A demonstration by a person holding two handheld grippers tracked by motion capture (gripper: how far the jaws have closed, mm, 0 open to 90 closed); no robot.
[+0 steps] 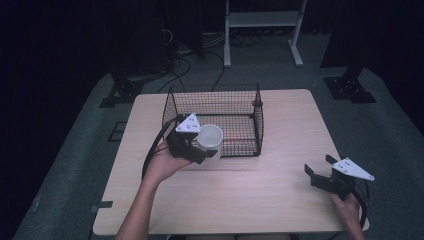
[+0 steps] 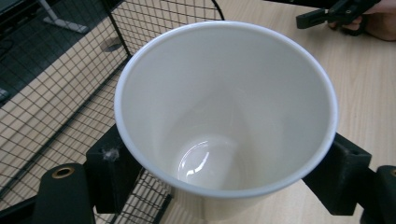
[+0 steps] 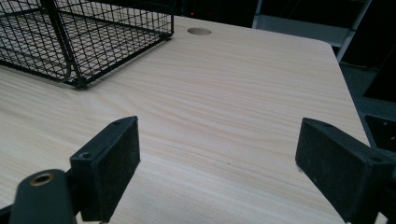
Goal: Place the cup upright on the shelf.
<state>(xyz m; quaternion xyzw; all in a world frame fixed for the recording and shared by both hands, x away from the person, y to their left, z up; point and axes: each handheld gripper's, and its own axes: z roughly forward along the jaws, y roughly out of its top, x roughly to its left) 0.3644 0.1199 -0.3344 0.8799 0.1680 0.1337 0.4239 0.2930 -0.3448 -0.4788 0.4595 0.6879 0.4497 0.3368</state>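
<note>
White cup point(image 1: 210, 138) gripped by the left tool point(image 1: 200, 145) at the wire basket's point(image 1: 248, 131) near wall

Glossy and empty, the cup sits upright between the left tool's jaws, which are clamped on its sides; no brand, label or writing can be read on it, nor on anything else. The black mesh basket stands just beyond and to the left of that tool in the left gripper view. The right tool point(image 1: 320, 171), well apart to the right, rests with jaws spread wide and nothing between them over the pale wood surface point(image 1: 280, 195)
</note>
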